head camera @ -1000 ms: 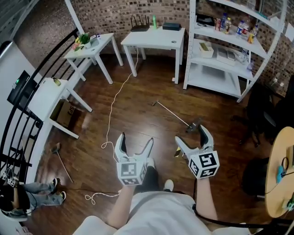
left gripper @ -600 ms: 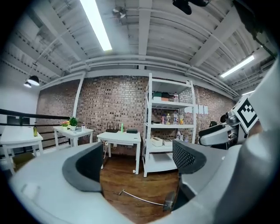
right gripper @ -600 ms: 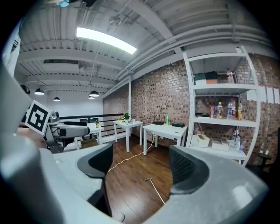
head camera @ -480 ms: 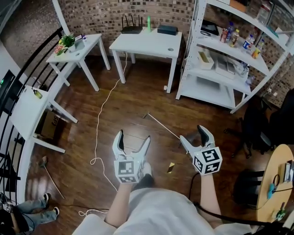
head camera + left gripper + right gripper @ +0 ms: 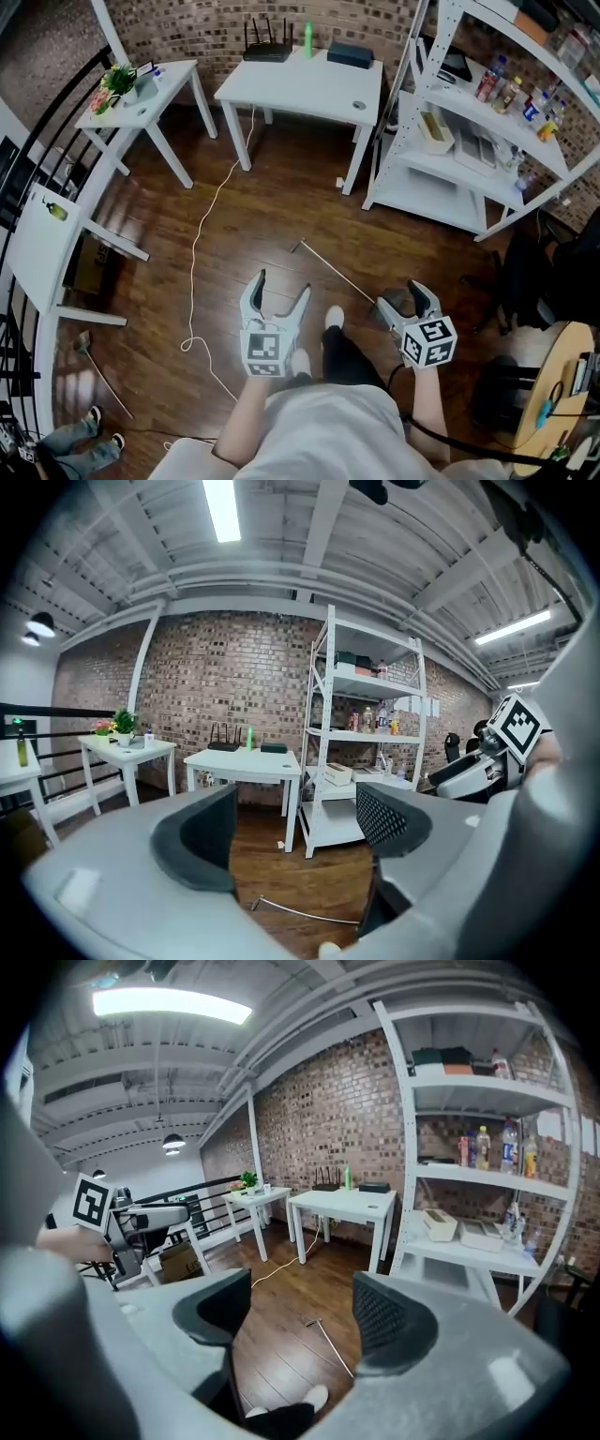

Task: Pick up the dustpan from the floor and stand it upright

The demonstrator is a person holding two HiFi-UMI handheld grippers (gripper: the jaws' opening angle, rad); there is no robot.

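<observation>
The dustpan lies flat on the wooden floor; its long thin metal handle (image 5: 333,272) runs diagonally, and its dark pan end (image 5: 392,302) is mostly hidden behind my right gripper (image 5: 401,298). That gripper hovers over the pan end, jaws closing with nothing between them. My left gripper (image 5: 281,286) hangs left of the handle, jaws also closing on nothing. The handle (image 5: 300,913) shows low between the jaws of the left gripper (image 5: 295,832) in the left gripper view. In the right gripper view the handle (image 5: 333,1340) lies on the floor beyond the right gripper (image 5: 305,1321).
A white desk (image 5: 309,84) and a side table (image 5: 141,103) stand by the brick wall, with a white shelf rack (image 5: 469,169) at the right. A white cable (image 5: 197,262) trails across the floor. The person's shoe (image 5: 334,317) is beside the handle. A broom (image 5: 98,370) lies left.
The view has moved forward over the floor, so the dustpan handle now lies right ahead of both grippers. Both grippers' jaws stand narrower than before, and the right one sits lower, over the pan end.
</observation>
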